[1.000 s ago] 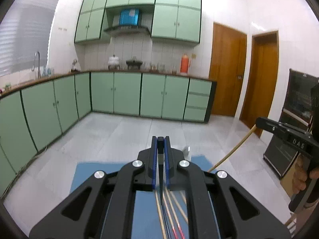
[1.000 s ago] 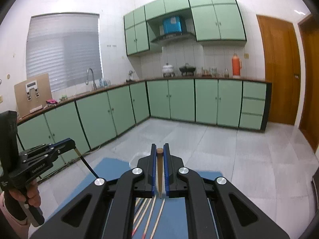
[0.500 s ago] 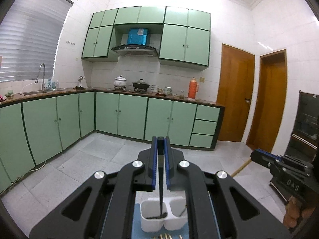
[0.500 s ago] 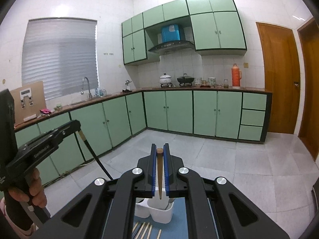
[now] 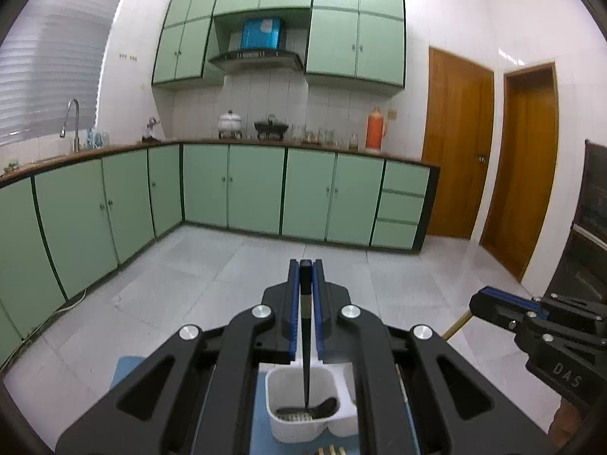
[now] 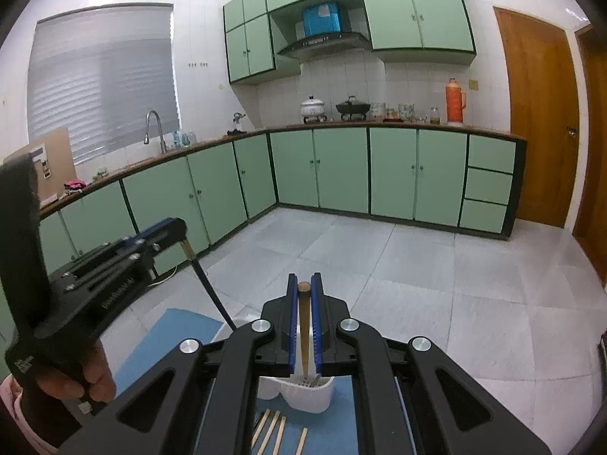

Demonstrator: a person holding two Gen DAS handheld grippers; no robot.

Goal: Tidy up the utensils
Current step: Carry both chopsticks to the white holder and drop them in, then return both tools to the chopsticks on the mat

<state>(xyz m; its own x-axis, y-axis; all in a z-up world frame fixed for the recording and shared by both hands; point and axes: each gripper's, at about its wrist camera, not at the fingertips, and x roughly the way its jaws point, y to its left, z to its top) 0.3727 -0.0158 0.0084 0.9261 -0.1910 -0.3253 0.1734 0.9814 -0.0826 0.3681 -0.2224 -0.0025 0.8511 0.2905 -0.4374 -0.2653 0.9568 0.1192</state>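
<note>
The left gripper (image 5: 305, 265) is pinched on a black chopstick (image 5: 305, 345), which hangs steeply down the lower middle of the left wrist view with its tip inside the left compartment of a white utensil holder (image 5: 277, 390). A dark utensil lies curled at the bottom of that compartment; only this view looks into it. The right gripper (image 6: 303, 284) is pinched on a wooden chopstick (image 6: 303, 326), whose tip points down at the holder's (image 6: 311, 398) right compartment, where the tops of a few utensils show; whether the tip is inside cannot be told.

Each view catches the other tool. At the right edge of the left wrist view, the right gripper (image 5: 489, 303) comes in from the side with the wooden stick (image 5: 457, 324) slanting below it. At the left of the right wrist view, a hand (image 6: 83, 375) grips the left tool's handle, its jaws (image 6: 170, 229) clamping the black stick (image 6: 210, 292), which slants down to the holder's left rim.

The holder stands on a blue mat (image 6: 170, 333). Pale loose chopsticks (image 6: 273, 428) lie on the mat in front of it, bottom centre; the left wrist view shows only their ends (image 5: 330, 450). Each gripper's black linkage covers much of the mat and the holder's near wall. Beyond are grey floor tiles, green cabinets (image 5: 242, 185) and wooden doors (image 5: 455, 144).
</note>
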